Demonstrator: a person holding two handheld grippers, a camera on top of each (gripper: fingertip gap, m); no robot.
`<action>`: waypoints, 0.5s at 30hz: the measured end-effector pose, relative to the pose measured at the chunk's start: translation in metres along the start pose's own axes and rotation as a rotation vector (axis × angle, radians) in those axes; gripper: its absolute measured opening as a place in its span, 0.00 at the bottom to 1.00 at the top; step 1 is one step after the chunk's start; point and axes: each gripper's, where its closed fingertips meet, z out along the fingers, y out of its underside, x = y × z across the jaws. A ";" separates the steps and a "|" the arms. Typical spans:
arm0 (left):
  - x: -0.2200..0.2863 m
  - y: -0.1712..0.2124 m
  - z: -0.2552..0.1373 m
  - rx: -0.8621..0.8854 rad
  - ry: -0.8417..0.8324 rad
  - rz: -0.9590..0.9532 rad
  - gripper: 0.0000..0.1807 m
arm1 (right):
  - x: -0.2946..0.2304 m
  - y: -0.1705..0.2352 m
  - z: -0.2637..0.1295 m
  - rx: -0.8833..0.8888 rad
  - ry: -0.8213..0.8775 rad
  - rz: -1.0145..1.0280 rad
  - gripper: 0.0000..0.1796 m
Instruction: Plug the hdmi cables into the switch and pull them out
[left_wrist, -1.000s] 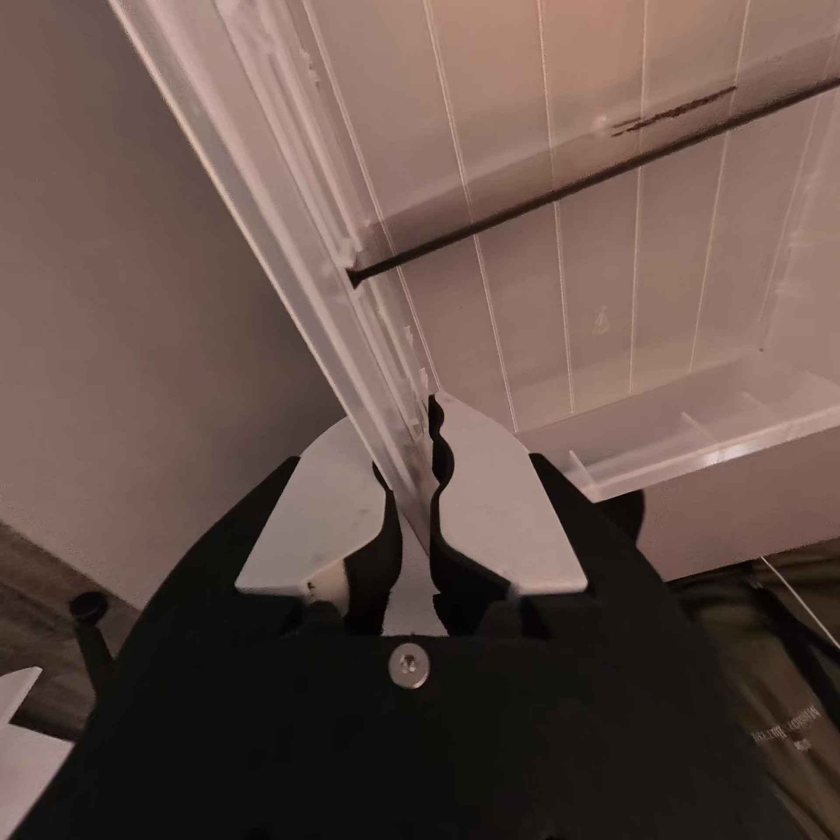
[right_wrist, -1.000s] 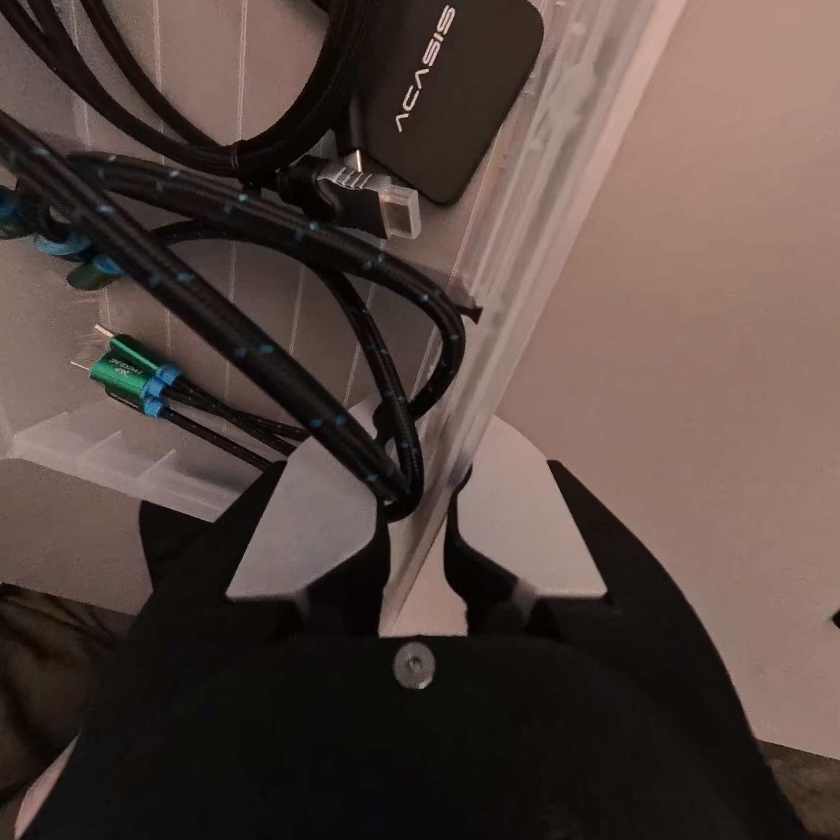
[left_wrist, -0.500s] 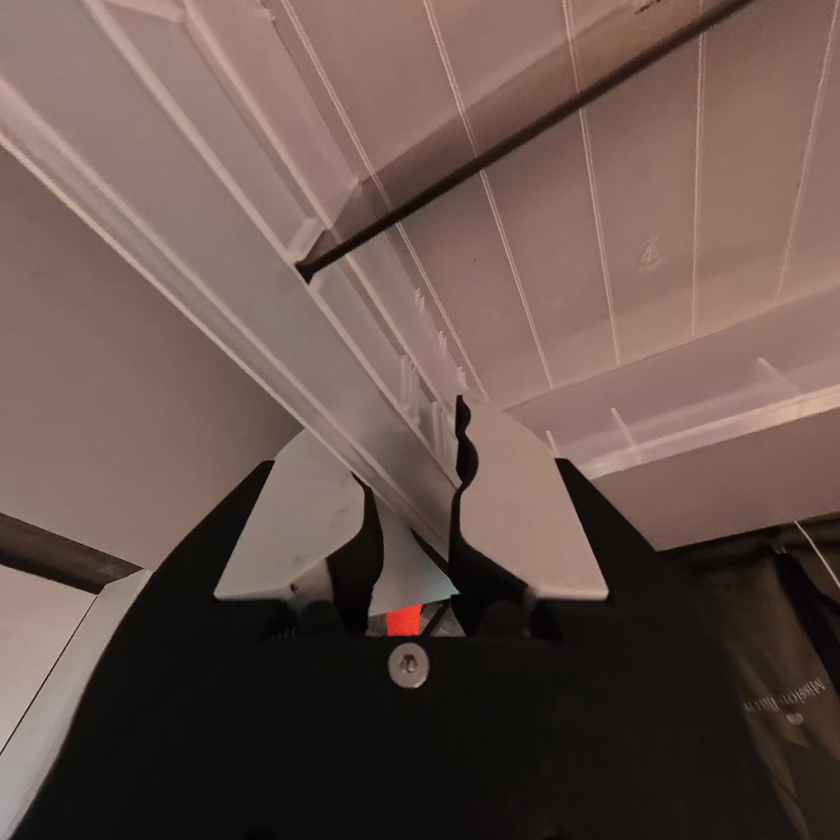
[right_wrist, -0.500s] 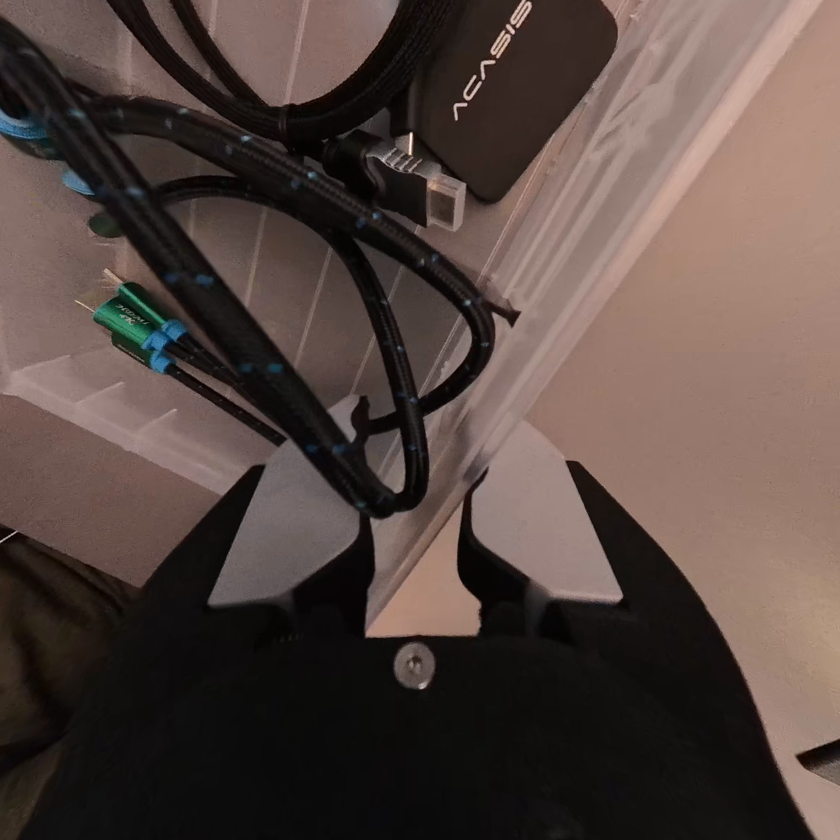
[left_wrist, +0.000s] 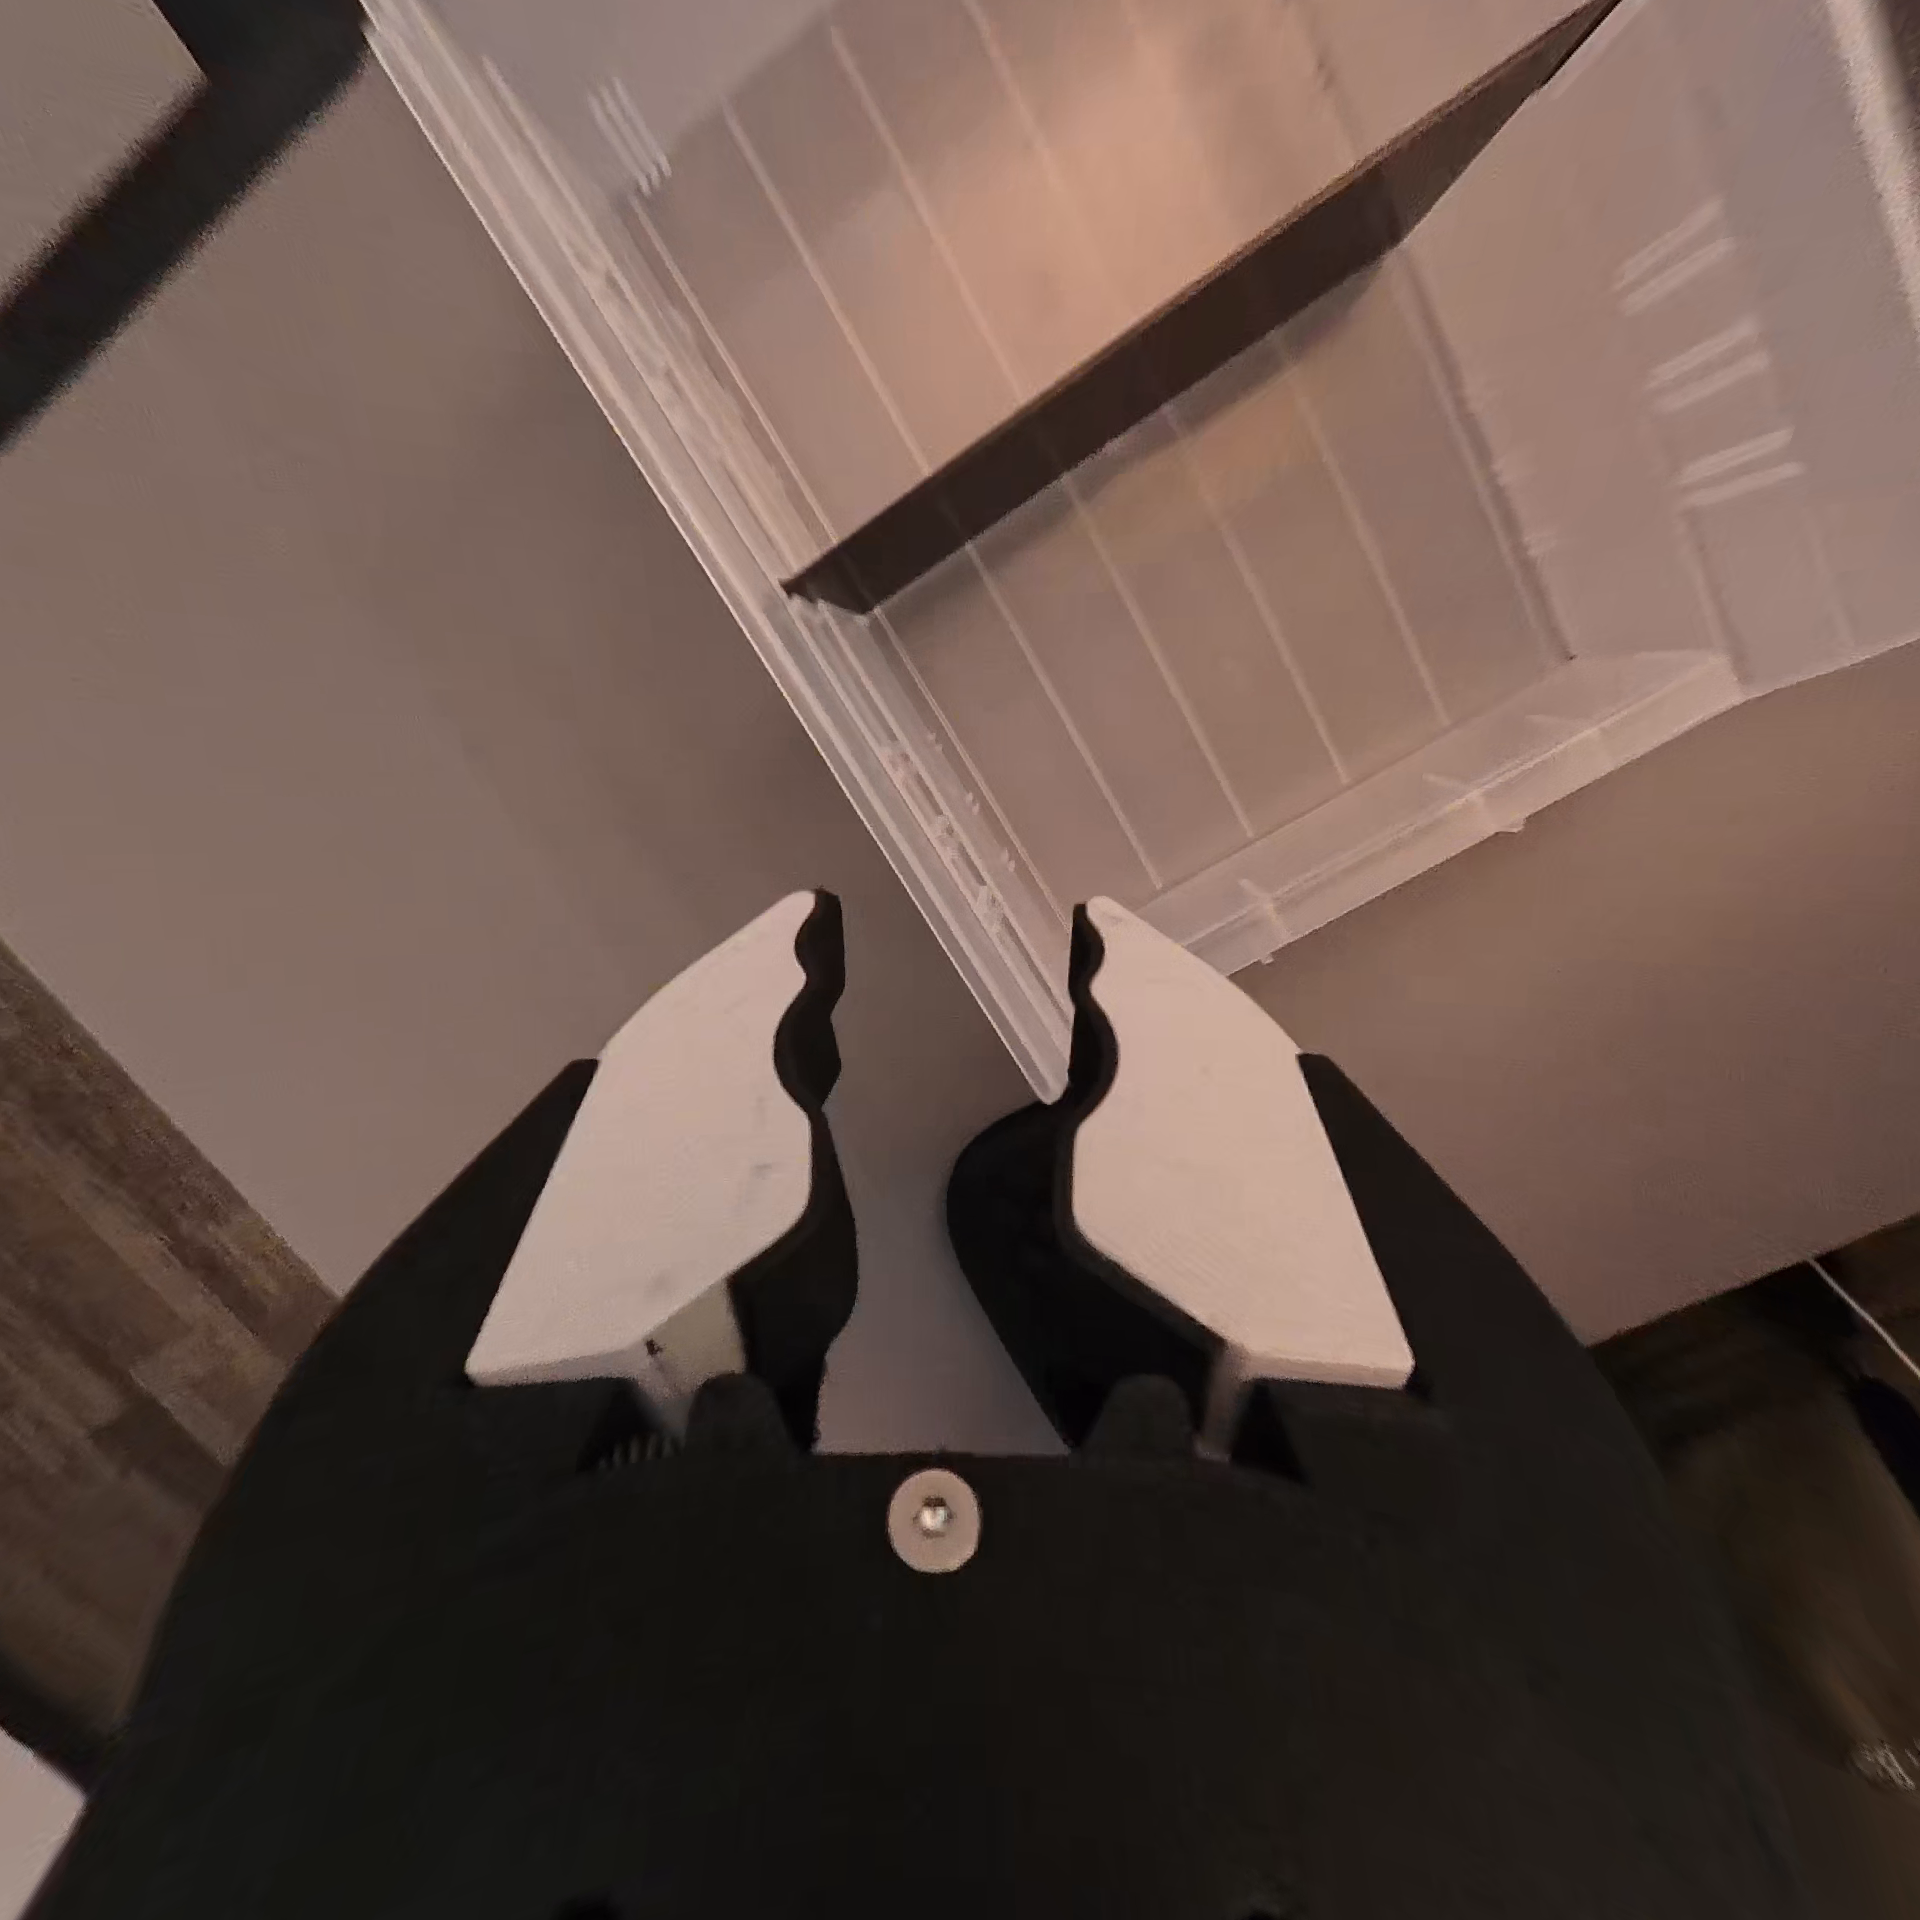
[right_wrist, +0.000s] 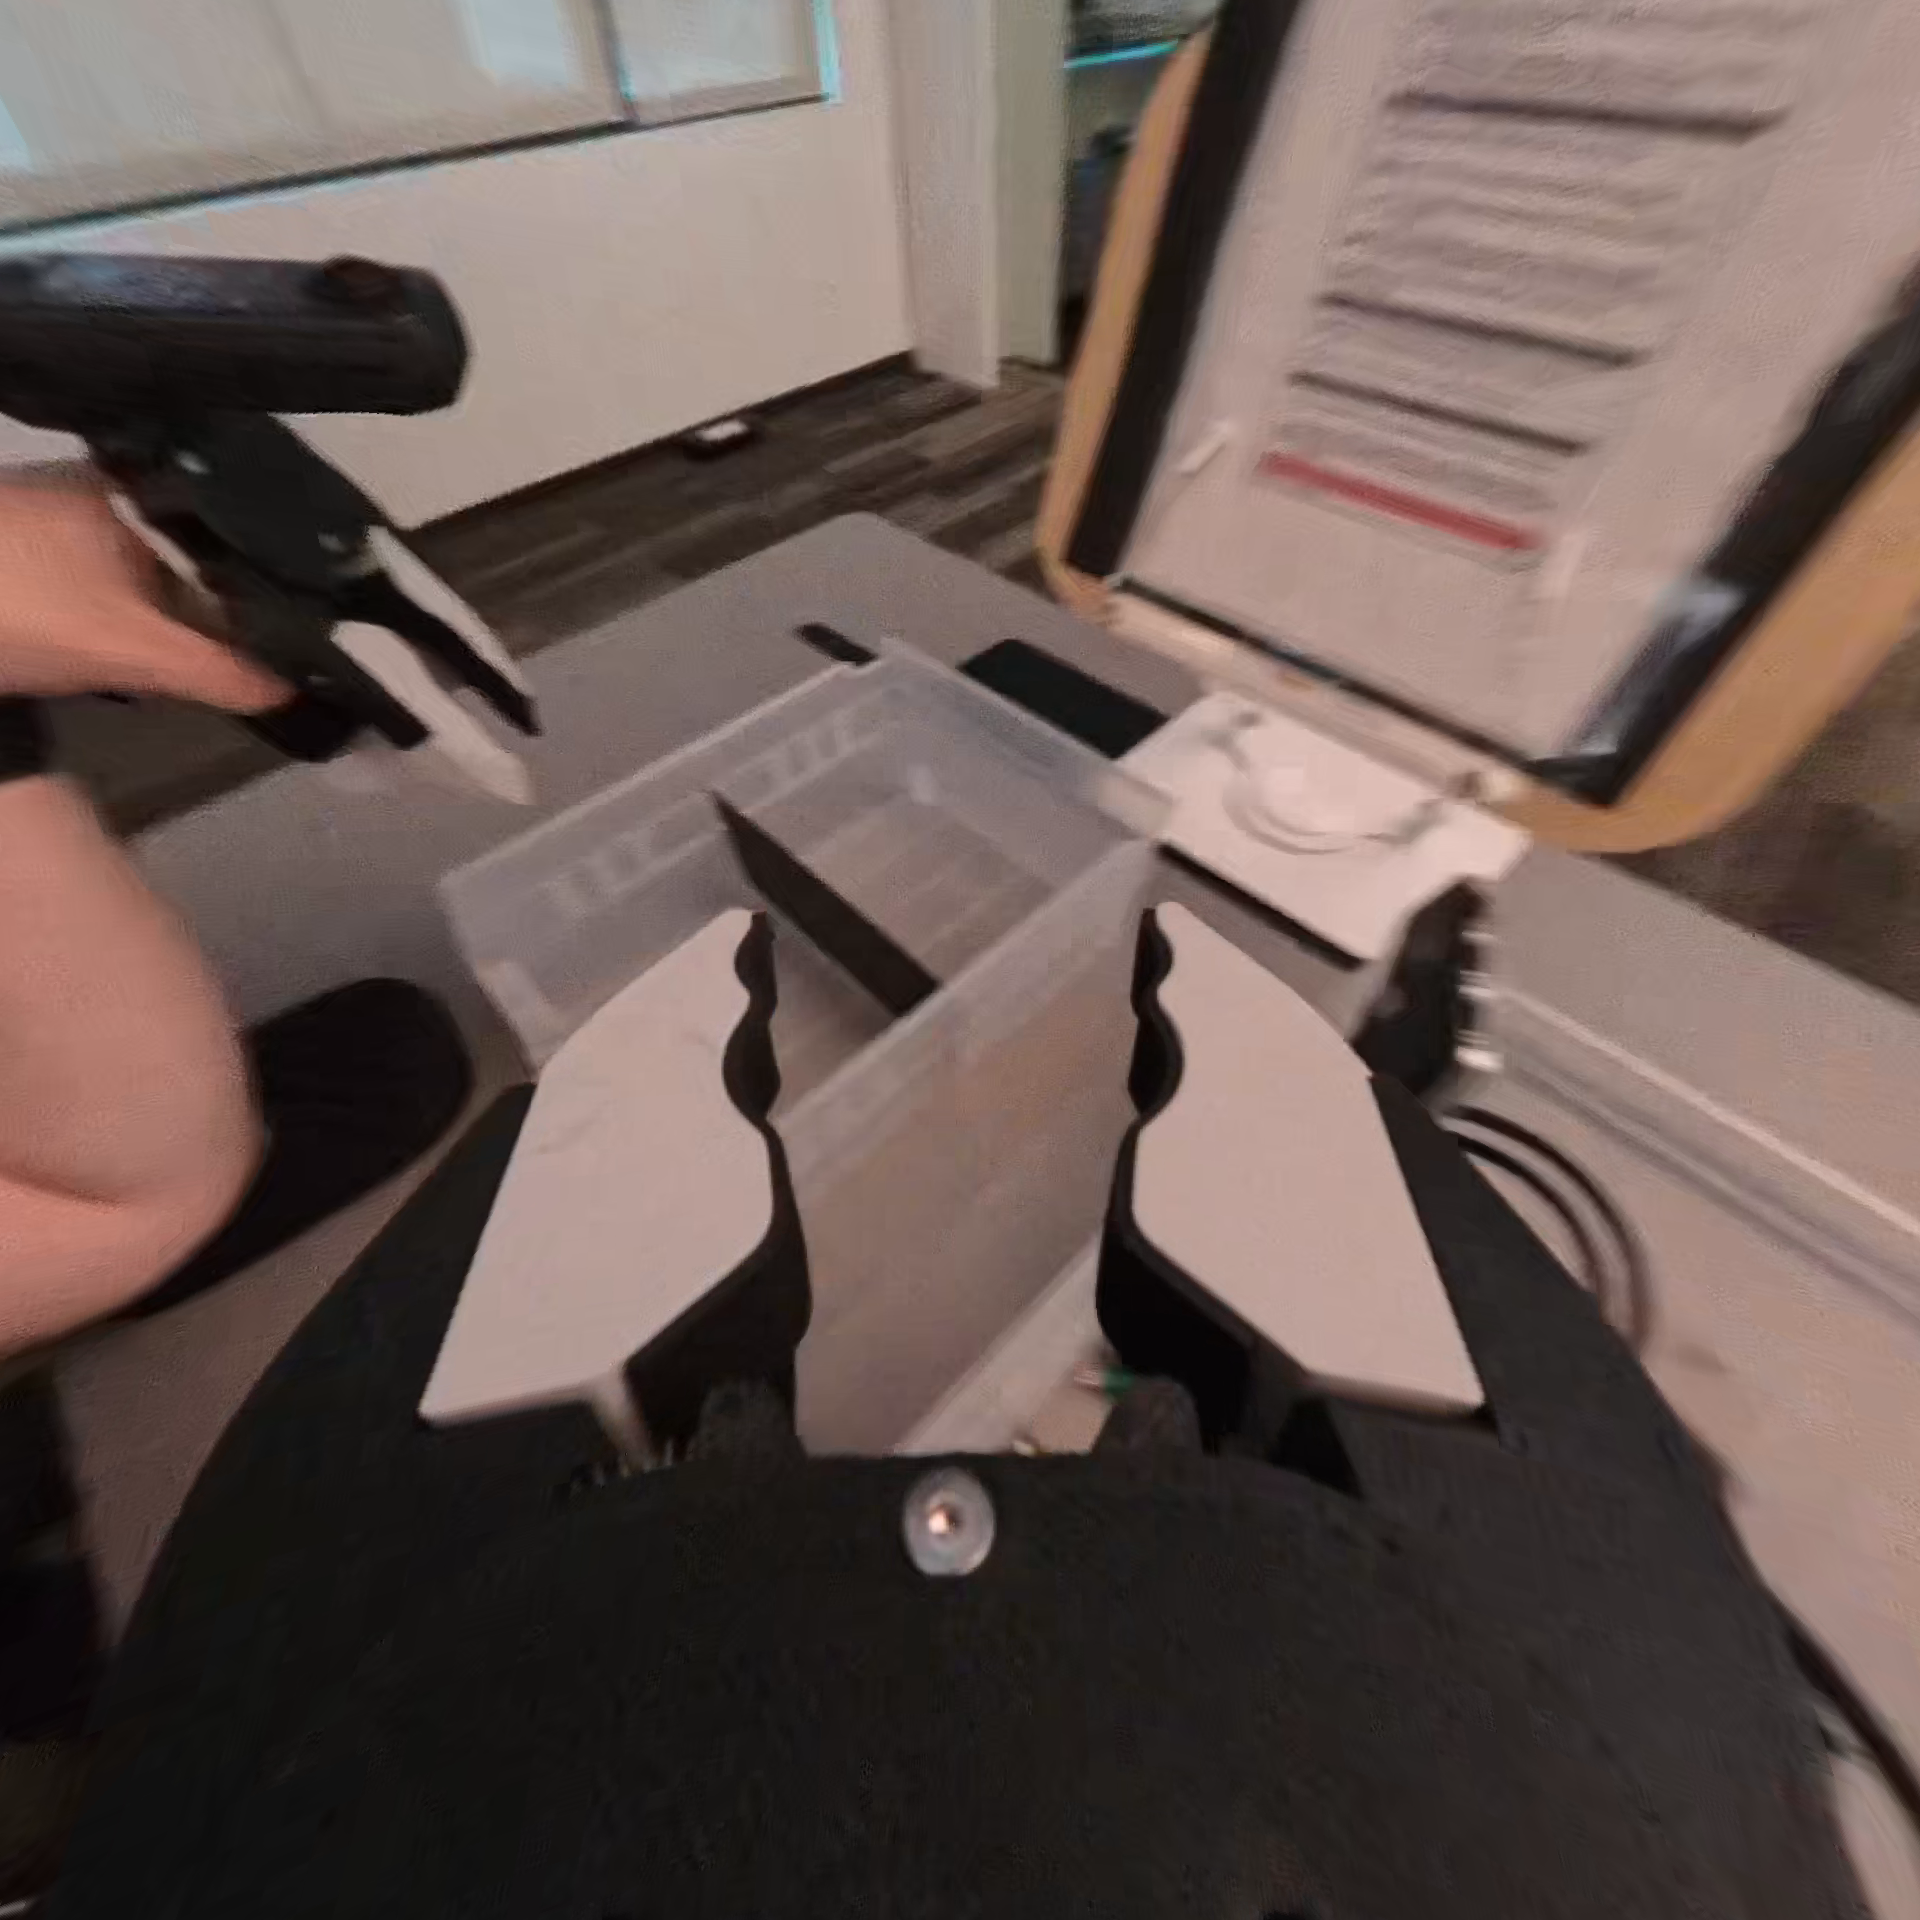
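A clear plastic box (right_wrist: 935, 748) with a dark divider (right_wrist: 831, 914) stands on the grey table (right_wrist: 665, 644). My right gripper (right_wrist: 956, 920) is open, and the box's near wall (right_wrist: 935, 1174) passes between its fingers unclamped. My left gripper (left_wrist: 956, 914) is open beside the box's rim (left_wrist: 935, 831), which touches the right finger (left_wrist: 1174, 1122). It also shows in the right wrist view (right_wrist: 499, 738), held by a hand (right_wrist: 94, 613) left of the box. Black cable loops (right_wrist: 1600, 1236) lie right of my right gripper. The far compartments look empty; the switch is not clearly in view.
An open tan-rimmed case lid with a paper sheet (right_wrist: 1475, 343) stands at the back right. A white device (right_wrist: 1320, 821) sits below it. A flat black thing (right_wrist: 1060, 691) lies behind the box, a rounded black one (right_wrist: 343, 1091) to the left. Wood floor (right_wrist: 790, 457) lies beyond.
Both grippers have opened and let go of the box's side walls. The right view has swung from looking down into the box at cables and switch to looking across the table.
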 end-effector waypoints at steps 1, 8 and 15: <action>0.003 -0.004 -0.005 0.029 -0.003 0.019 0.23 | -0.021 0.006 0.025 -0.062 -0.085 0.070 0.40; 0.032 -0.006 -0.008 0.043 0.027 0.185 0.23 | -0.007 0.111 0.133 -0.626 0.019 0.251 0.43; 0.038 -0.007 -0.013 0.061 0.027 0.202 0.23 | -0.032 0.185 0.135 -0.990 0.041 0.582 0.38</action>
